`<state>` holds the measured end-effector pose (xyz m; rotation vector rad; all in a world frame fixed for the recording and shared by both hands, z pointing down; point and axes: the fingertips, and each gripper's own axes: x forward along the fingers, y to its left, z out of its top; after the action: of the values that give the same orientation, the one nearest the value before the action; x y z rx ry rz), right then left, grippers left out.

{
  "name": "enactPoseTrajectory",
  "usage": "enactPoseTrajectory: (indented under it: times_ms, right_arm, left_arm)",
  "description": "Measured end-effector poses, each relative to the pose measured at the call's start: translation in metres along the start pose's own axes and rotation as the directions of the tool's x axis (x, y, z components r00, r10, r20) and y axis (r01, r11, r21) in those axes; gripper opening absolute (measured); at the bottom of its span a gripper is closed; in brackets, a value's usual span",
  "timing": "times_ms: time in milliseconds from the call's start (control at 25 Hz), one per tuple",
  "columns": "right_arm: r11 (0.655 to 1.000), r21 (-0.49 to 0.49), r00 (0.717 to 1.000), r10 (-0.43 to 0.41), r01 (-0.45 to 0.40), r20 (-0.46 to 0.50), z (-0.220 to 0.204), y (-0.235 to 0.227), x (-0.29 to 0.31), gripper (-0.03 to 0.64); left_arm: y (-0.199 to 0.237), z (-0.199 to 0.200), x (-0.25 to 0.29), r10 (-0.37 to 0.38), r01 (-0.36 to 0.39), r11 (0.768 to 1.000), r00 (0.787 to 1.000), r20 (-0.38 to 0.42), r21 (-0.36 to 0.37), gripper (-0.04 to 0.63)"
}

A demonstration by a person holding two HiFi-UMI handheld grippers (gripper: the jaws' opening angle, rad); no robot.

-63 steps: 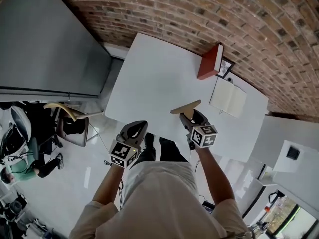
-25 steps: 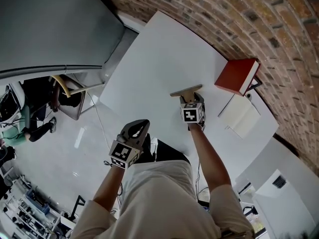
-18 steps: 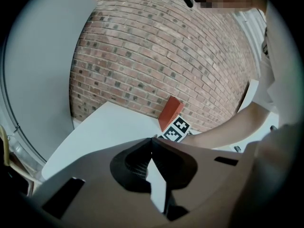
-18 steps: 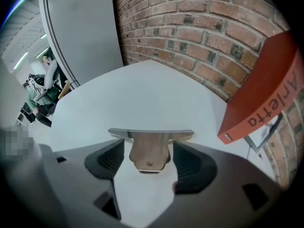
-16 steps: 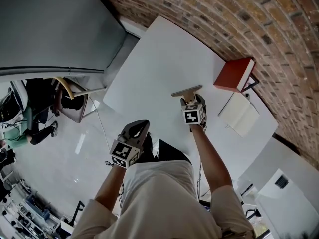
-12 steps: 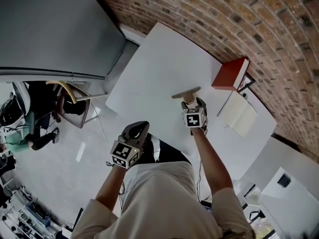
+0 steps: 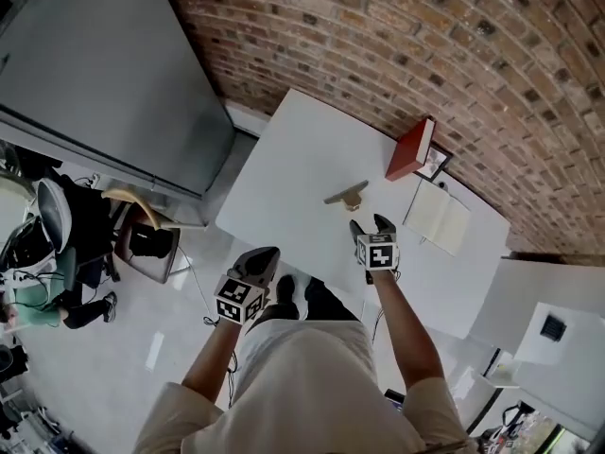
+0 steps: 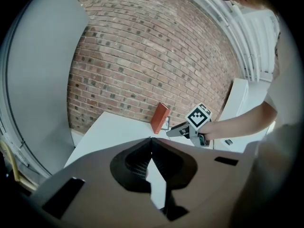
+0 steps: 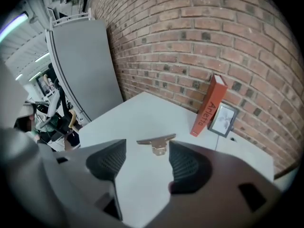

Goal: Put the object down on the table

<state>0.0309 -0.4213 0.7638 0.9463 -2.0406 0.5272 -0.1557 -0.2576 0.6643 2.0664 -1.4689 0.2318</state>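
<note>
Object (image 7: pixel 347 195): tan, T-shaped piece, a thin straight bar with a short stub at its middle. Lies free on the white tabletop (image 7: pixel 293 159), well in from the edges. Whether it stands on the stub or lies flat cannot be determined

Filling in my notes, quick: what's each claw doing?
Left claw: shut, empty.
Right claw: open, closing a little, nothing between; object lies ahead on the table.
</note>
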Motion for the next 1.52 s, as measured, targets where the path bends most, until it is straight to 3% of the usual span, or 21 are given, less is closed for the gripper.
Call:
enactPoseTrajectory:
  times_ms: [320,760,1080,1520]
  right_arm:
    - [0.993,0.106,0.993,-0.053,0.042,0.107,-0.016,0.015,-0.095,0.206]
    - [0.982,0.183,0.946,-0.106,0.050,0.306,-0.031,0.016,-0.220,0.113]
    - [0.987,0.158,0.900,-0.090,0.024,0.427,-0.034,0.011,-0.278,0.054]
    - [0.993,0.110,0.821,-0.030,-0.041,0.570,-0.030,-0.012,-0.343,0.003]
  left_arm:
    - [-0.030,0.007,-0.028,-0.098,0.096,0.993,0.995,0.023,0.075,-0.006]
    - [-0.088,0.035,-0.038,-0.245,0.235,0.956,0.969,0.037,0.177,-0.006]
    - [-0.135,0.052,-0.033,-0.282,0.260,0.935,0.957,0.063,0.240,-0.006]
    - [-0.181,0.080,-0.043,-0.224,0.180,0.946,0.964,0.141,0.270,-0.006]
